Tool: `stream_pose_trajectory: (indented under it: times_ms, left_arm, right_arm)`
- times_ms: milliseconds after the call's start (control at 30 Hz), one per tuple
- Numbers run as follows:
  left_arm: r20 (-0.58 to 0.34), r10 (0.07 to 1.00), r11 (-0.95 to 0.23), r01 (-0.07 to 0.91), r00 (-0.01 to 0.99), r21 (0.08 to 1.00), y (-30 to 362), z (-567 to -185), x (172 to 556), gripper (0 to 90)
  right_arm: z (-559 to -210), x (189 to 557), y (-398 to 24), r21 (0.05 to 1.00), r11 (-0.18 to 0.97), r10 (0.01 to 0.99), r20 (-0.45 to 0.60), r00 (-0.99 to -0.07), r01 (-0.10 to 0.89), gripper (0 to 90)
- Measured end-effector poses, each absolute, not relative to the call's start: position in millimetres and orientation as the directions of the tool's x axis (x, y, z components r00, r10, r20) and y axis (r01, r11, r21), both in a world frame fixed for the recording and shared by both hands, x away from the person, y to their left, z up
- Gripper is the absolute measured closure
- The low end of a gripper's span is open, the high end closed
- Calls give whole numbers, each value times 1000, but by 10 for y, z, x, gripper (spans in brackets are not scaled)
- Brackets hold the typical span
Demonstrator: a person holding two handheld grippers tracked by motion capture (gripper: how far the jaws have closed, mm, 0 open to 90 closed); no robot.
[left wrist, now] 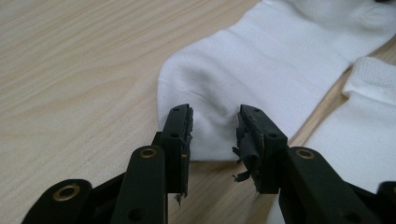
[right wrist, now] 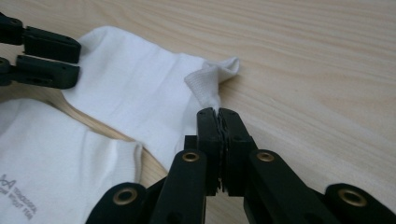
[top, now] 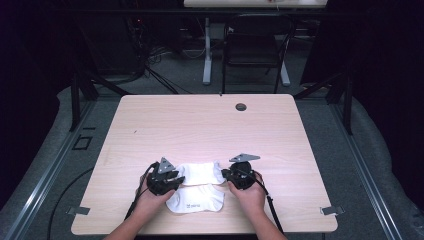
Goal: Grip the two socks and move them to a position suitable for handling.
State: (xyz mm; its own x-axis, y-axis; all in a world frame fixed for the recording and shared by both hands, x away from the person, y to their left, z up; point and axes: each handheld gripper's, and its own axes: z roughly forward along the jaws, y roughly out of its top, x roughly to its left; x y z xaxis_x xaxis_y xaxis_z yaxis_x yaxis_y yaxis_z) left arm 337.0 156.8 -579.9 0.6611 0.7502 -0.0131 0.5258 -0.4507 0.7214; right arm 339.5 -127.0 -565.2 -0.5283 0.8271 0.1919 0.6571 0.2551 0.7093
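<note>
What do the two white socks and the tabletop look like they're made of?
Far sock: soft white knit, likely cotton blend; ribbed cuff, and it creases where the right claw pinches it. Near sock: same matte white knit, with grey print. Table: pale wood-grain surface, smooth and matte, possibly laminate rather than solid wood.

Two socks side by side on the worktop, low in the frame's centre: far sock above, near sock below. Left hand-held gripper at their left end, right hand-held gripper at the right.
</note>
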Motion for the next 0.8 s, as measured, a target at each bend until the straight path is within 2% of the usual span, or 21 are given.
stream_pose_trajectory:
  times_ms: [200,267,333,467,667,733,800]
  left_arm:
    - [-13,751,-449,524,661,724,1589,-5803,3357,636]
    - [-23,754,-441,532,656,723,1597,-5794,3357,631]
    - [-33,756,-426,530,653,733,1610,-5767,3357,629]
    - [-53,756,-399,524,652,753,1620,-5720,3371,628]
    - [-44,760,-416,537,648,734,1595,-5747,3432,627]
    - [-39,763,-420,541,645,729,1588,-5764,3450,623]
    - [-32,766,-426,543,642,724,1577,-5790,3460,622]
  right_arm:
    - [-5741,3416,-1301,687,271,842,170,-512,675,874]
    - [-5744,3405,-1315,687,279,848,152,-508,671,835]
    - [-5704,3388,-1361,703,252,853,164,-496,666,788]
    - [-5597,3353,-1425,747,217,855,165,-491,629,772]
    - [-5503,3334,-1339,783,230,809,176,-560,578,774]
    - [-5519,3379,-1234,780,267,805,142,-576,565,714]
    - [-5567,3433,-1187,777,280,826,104,-555,563,653]
